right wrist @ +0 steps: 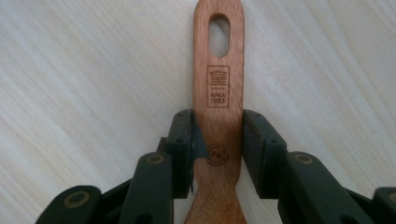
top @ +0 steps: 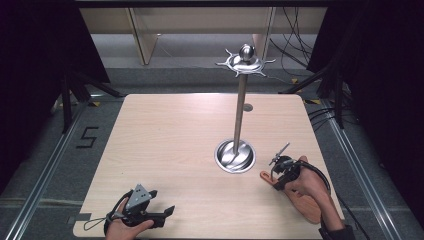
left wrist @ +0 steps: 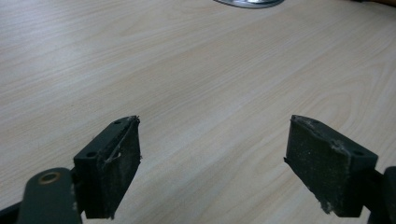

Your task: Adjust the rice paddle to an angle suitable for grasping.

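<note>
A wooden spatula (top: 306, 206) lies flat on the table near the front right, its handle pointing towards the metal stand (top: 240, 110). My right gripper (top: 276, 181) is shut on that handle; in the right gripper view the spatula (right wrist: 218, 56) runs up between the jaws of the right gripper (right wrist: 218, 128), which press on both edges below the hanging hole. My left gripper (top: 164, 201) rests at the front left, open and holding nothing. In the left gripper view, the left gripper (left wrist: 212, 140) has only bare tabletop between its jaws.
The stand has a round steel base (top: 235, 156) right of the table's middle and a hooked ring (top: 245, 61) on top; the base edge (left wrist: 250, 3) also appears far ahead. The light wooden table (top: 165, 135) ends close behind both hands. Cables lie on the floor beyond.
</note>
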The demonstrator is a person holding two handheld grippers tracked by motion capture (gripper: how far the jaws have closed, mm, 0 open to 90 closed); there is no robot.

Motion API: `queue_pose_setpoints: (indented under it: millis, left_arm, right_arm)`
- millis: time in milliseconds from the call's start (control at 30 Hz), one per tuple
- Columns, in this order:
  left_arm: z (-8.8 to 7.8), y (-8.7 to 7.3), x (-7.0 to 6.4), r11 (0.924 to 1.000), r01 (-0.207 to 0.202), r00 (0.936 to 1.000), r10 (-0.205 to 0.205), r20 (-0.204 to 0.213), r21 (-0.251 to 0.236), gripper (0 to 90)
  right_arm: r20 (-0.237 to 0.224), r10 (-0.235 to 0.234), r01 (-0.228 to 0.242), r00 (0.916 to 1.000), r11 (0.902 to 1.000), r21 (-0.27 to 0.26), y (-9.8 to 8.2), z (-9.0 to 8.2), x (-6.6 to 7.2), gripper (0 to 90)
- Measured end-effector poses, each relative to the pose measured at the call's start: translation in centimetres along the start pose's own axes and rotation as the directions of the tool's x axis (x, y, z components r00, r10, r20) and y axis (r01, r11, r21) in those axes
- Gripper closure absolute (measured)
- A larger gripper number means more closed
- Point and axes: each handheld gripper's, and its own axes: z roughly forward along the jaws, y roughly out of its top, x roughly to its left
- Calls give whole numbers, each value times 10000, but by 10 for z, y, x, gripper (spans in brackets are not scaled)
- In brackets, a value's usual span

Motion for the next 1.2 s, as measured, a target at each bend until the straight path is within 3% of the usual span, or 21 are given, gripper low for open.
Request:
queue_pose_setpoints:
  millis: [33,67,133,233,267,300,333,400,533,567,600,667,733,767,833,867,900,1100,1133,1167,1200]
  left_arm:
    - [0,0,-1,9998,154,9999,-154,32,-95,171]
    - [-2,0,1,9997,-157,9999,156,28,170,171]
    - [-1,0,1,9999,-121,9999,121,38,88,171]
    - [-2,0,1,9999,-122,9999,122,31,109,171]
    - [-2,0,1,9999,-122,9999,122,31,109,171]
    - [0,0,-1,9998,151,9999,-151,15,-145,171]
    - [-2,0,1,9999,-140,9999,139,51,84,172]
    - [-2,0,1,9999,-108,9999,108,24,111,172]
    - [-1,0,1,9999,-98,9999,98,23,125,172]
    - [-2,1,2,9997,-232,9997,232,30,119,172]
    - [-2,1,2,9997,-232,9997,232,30,119,172]
    - [-1,0,1,10000,11,10000,-11,14,-30,172]
    - [-1,0,0,9997,223,9997,-224,-21,-125,173]
    - [-1,0,-1,9995,293,9996,-294,-59,-72,175]
    - [-1,0,0,9999,140,9999,-140,-64,-81,174]
    - [-1,0,0,9999,140,9999,-140,-64,-81,174]
    - [-1,0,-1,9995,290,9996,-291,-45,-114,174]
    - [-1,0,0,9999,125,9999,-125,1,-98,174]
    - [-1,0,0,9999,111,9999,-111,0,-95,174]
    - [-1,0,0,9999,120,9999,-120,-3,-96,174]
    - [-1,0,0,9999,137,9999,-137,-10,-100,174]
  right_arm:
    - [-40,-87,87,10000,9998,181,1,0,0,664]
    - [-117,-211,215,9997,9992,334,2,0,0,664]
    - [-124,-163,172,9998,9963,839,6,0,2,669]
    - [-91,-401,409,9992,9929,1120,9,1,3,671]
    - [-75,-397,403,9992,9925,1150,9,1,3,671]
    - [-65,-587,590,9983,9919,1124,9,1,2,671]
    - [-41,-562,563,9984,9925,1085,8,1,2,671]
    - [-20,-447,446,9990,9934,1054,7,0,3,671]
    - [17,-308,306,9995,9983,497,2,-6,3,672]
    - [209,-368,367,9991,9993,46,-2,-13,1,672]
    - [209,-368,367,9991,9993,46,-2,-13,1,672]
    - [318,-214,235,9993,9976,-646,-7,-26,2,672]
    - [413,-246,278,9988,9965,-791,-9,-29,2,672]
    - [542,-171,236,9984,9921,-1229,-13,-35,3,672]
    - [490,-142,215,9987,9880,-1531,-17,-39,2,672]
    - [490,-142,215,9987,9880,-1531,-17,-39,2,672]
    - [423,185,-110,9989,9855,-1693,-20,-42,3,672]
    - [310,167,-89,9994,9715,-2368,-27,-51,0,672]
    - [258,378,-303,9990,9689,-2456,-28,-52,1,672]
    - [330,191,-100,9993,9664,-2570,-29,-55,-1,672]
    - [253,524,-440,9983,9640,-2623,-30,-56,2,672]
